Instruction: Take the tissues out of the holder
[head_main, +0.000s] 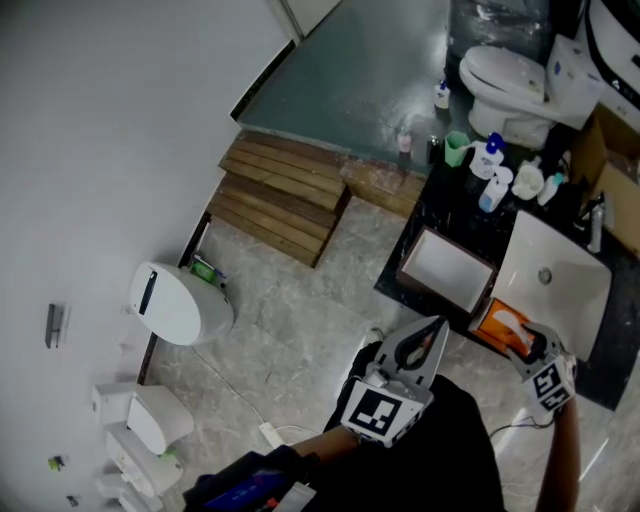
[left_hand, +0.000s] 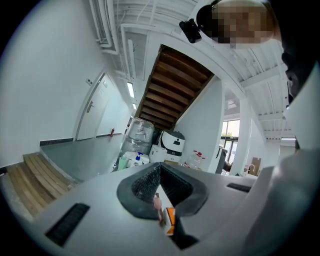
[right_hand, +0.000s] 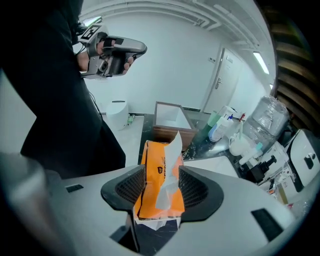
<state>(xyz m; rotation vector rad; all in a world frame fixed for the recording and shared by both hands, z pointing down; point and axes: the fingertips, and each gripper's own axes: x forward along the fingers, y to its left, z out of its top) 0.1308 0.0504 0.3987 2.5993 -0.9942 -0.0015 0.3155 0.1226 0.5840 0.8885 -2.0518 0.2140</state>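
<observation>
- Closest to my right camera, my right gripper (right_hand: 161, 186) has its jaws spread, one pad on each side of the orange tissue pack (right_hand: 151, 175). I judge the pads are not pressing it.
- One white tissue (right_hand: 173, 150) stands up from the slot in the top of the pack.
- The pack lies flat on the dark counter (head_main: 425, 215), outside the holder (right_hand: 167, 132) and just beside it, between the holder and the white sink (head_main: 560, 275).
- The holder is a brown wooden box, open at the top. Its inside is pale, and I cannot tell whether that is lining or paper.
- My left gripper (head_main: 432, 328) hangs in the air, well apart from the pack, its jaws pressed together on nothing.
- Farther along the counter stand bottles (head_main: 490, 160) and a green cup (head_main: 456, 148).
- Progress, as I judge it: the pack is already out of the holder. What may be left is to draw my right jaws clear of it, or to pull out loose tissues if that is wanted.
</observation>
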